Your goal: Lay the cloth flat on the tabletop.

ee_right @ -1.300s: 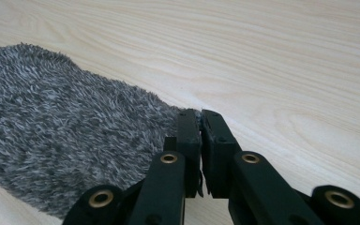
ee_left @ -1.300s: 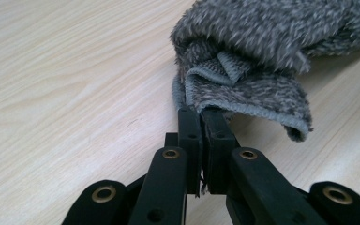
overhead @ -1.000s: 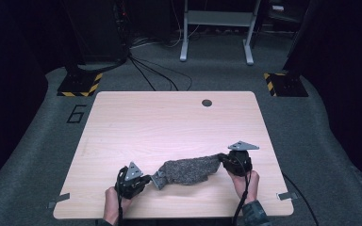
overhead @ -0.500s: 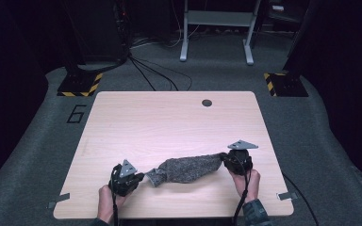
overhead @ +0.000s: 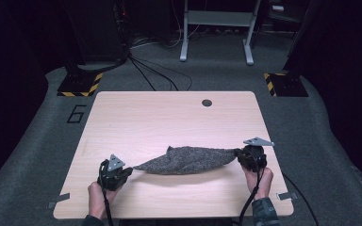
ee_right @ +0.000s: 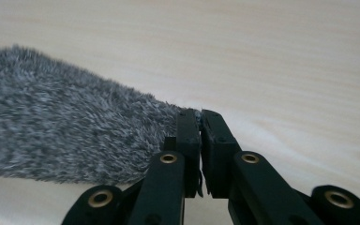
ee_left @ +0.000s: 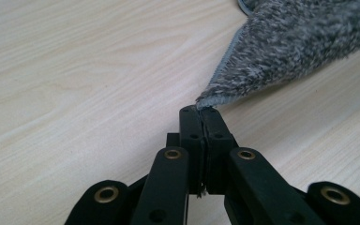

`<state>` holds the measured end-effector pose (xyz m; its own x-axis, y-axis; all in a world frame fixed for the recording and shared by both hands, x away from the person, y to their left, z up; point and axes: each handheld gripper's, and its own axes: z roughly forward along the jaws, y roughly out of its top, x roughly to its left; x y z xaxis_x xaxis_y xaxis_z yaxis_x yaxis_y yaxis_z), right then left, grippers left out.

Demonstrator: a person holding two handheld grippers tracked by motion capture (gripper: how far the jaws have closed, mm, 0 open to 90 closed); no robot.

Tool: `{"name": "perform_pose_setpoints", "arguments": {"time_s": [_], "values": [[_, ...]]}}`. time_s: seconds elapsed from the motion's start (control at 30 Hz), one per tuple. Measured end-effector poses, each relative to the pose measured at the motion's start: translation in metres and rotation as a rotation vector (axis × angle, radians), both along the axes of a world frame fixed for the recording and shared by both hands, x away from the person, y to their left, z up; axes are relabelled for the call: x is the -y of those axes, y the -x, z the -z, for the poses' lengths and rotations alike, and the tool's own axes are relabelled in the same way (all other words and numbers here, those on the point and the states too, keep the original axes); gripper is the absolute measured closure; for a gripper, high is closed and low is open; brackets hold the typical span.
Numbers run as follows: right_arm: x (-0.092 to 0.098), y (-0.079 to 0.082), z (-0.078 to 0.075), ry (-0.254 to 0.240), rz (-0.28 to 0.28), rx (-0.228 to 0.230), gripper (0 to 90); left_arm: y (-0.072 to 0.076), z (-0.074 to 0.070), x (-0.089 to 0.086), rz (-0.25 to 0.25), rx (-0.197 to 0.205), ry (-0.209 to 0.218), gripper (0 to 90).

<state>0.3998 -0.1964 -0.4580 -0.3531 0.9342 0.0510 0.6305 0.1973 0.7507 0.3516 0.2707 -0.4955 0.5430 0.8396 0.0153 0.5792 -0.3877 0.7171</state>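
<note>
- A fuzzy grey cloth (overhead: 187,160) hangs stretched between two hand-held grippers low in the high view, near the front edge of a pale wooden bench (overhead: 169,117).
- The left gripper (overhead: 122,172), lower left of that frame, is clenched on one tapering corner of the cloth; in the left gripper view its black jaws stand pressed together with only the very tip of the hemmed corner (ee_left: 205,101) caught between them.
- The right gripper (overhead: 239,156), lower right, is clamped on the opposite end, the pile of the fabric bunching against its closed jaws in the right gripper view.
- The cloth's middle appears to sag toward or rest on the bench, with a small peak of fabric rising along its upper edge; whether it is fully lifted cannot be told.
- The risk, judging by the thin bite at the left corner: any further pull apart could tug that tip free, dropping the cloth in a heap.
- Uneven tension between the hands could also twist the fabric rather than spread it flat.
- A dark round hole (overhead: 207,102) sits in the bench's upper centre, well clear of the cloth.
</note>
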Motion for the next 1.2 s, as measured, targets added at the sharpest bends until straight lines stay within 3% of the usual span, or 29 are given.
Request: {"name": "perform_pose_setpoints", "arguments": {"time_s": [0.07,0.2,0.3,0.43,0.53,0.6,0.63,0.7,0.73,0.8,0.87,0.9,0.97,1.03,1.13,1.2], "values": [[-0.005,0.001,0.006,0.013,-0.031,-0.039,84.8,0.0,0.002,0.001,0.009,-0.014,0.0,87.6],[-0.009,0.005,0.015,0.015,-0.072,-0.087,73.0,0.0,0.0,0.0,0.019,-0.047,0.023,71.0],[-0.005,0.007,0.012,-0.005,-0.08,-0.089,61.7,-0.001,-0.004,-0.001,0.017,-0.045,0.042,60.7],[-0.006,0.006,0.0,-0.016,-0.089,-0.046,55.6,-0.002,-0.012,0.0,-0.007,-0.047,0.079,49.2],[-0.015,0.0,-0.006,-0.018,-0.128,-0.038,54.8,-0.006,-0.012,0.006,-0.017,-0.05,0.068,43.4],[-0.027,-0.008,-0.005,-0.014,-0.177,-0.059,54.7,-0.01,-0.008,0.011,-0.019,-0.058,0.048,41.5],[-0.042,-0.016,0.0,0.015,-0.233,-0.078,55.0,-0.013,-0.006,0.014,-0.002,-0.066,0.038,41.3],[-0.058,-0.023,0.009,0.029,-0.279,-0.123,57.9,-0.017,0.0,0.021,0.006,-0.089,0.023,45.2],[-0.058,-0.023,0.009,0.029,-0.279,-0.123,57.9,-0.018,0.003,0.024,0.014,-0.101,0.011,45.2],[-0.072,-0.029,0.021,0.075,-0.321,-0.167,64.4,-0.02,0.007,0.03,0.036,-0.112,-0.029,54.5],[-0.078,-0.03,0.03,0.099,-0.324,-0.19,68.4,-0.02,0.009,0.033,0.054,-0.122,-0.046,61.9],[-0.08,-0.03,0.038,0.11,-0.325,-0.206,71.4,-0.02,0.011,0.035,0.051,-0.125,-0.045,67.5],[-0.078,-0.029,0.041,0.112,-0.331,-0.218,72.6,-0.02,0.011,0.035,0.059,-0.124,-0.049,70.0],[-0.075,-0.026,0.042,0.097,-0.324,-0.204,74.4,-0.022,0.011,0.034,0.064,-0.123,-0.048,73.8],[-0.071,-0.018,0.042,0.11,-0.316,-0.2,75.7,-0.024,0.012,0.035,0.058,-0.121,-0.053,74.7],[-0.065,-0.014,0.045,0.081,-0.304,-0.203,76.2,-0.027,0.012,0.036,0.051,-0.117,-0.048,74.2]]}}
